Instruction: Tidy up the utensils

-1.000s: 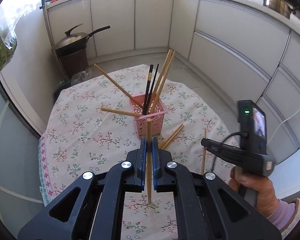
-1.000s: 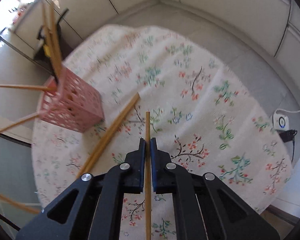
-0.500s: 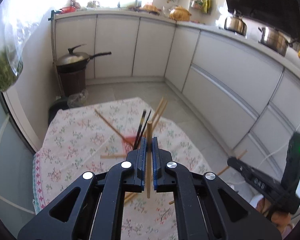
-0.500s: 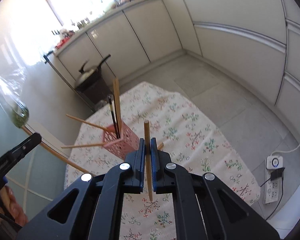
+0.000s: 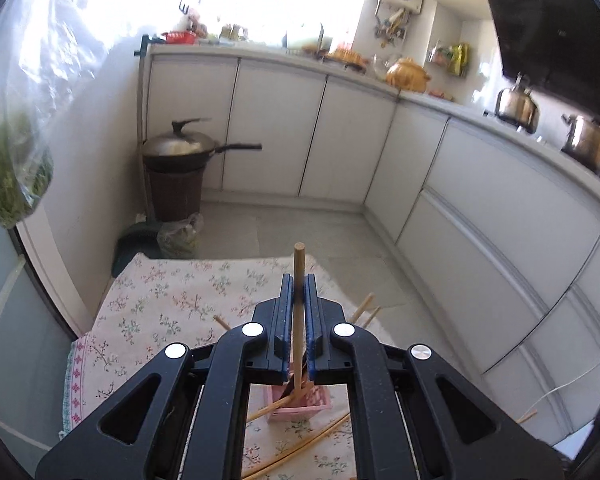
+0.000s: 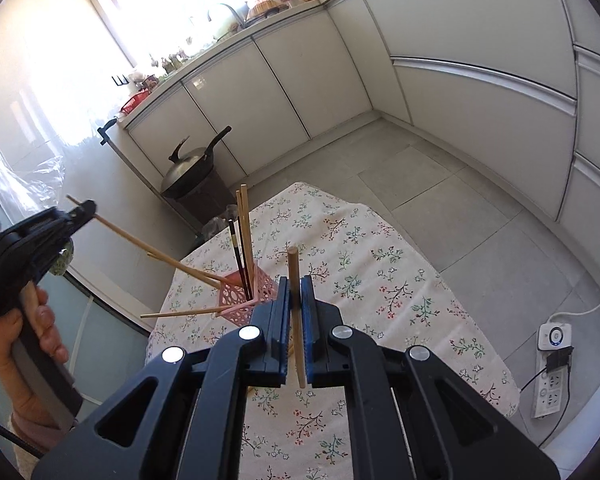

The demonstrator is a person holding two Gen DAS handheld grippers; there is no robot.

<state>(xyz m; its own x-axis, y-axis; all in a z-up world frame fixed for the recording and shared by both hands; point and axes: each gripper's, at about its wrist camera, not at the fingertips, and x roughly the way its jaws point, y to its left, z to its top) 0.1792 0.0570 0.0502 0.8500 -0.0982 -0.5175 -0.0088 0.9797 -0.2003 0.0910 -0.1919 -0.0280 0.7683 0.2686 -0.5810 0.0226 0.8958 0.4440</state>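
Left gripper (image 5: 295,292): jaws narrow, clamped on a wooden chopstick (image 5: 298,264), held upright above the pink lattice basket (image 6: 236,300). Seen from the right wrist, lower end close to the basket rim; cannot tell whether inside.

Right gripper (image 6: 295,292): jaws likewise narrow, gripping a second wooden chopstick (image 6: 292,268), held in the air just beside the basket, not over its mouth.

Progress, judged: partly done. Some chopsticks already in the basket, two in transit, and at least one not yet collected.

Count:
- Grippers: two, each loaded.
- Held chopsticks: two.
- Basket: one, standing on the floral tablecloth (image 6: 380,280).
- Pale upright chopsticks (image 6: 242,216) in the basket: two.
- Dark chopsticks (image 6: 236,248) in the basket: apparently two, overlapping.
- Side-poking chopsticks (image 6: 180,313), through the basket's lattice wall: two. Poorly seated; likely needing correction.
- Loose chopstick (image 5: 308,442) on the cloth beside the basket: at least one, possibly a pair. Partly hidden by the gripper body.
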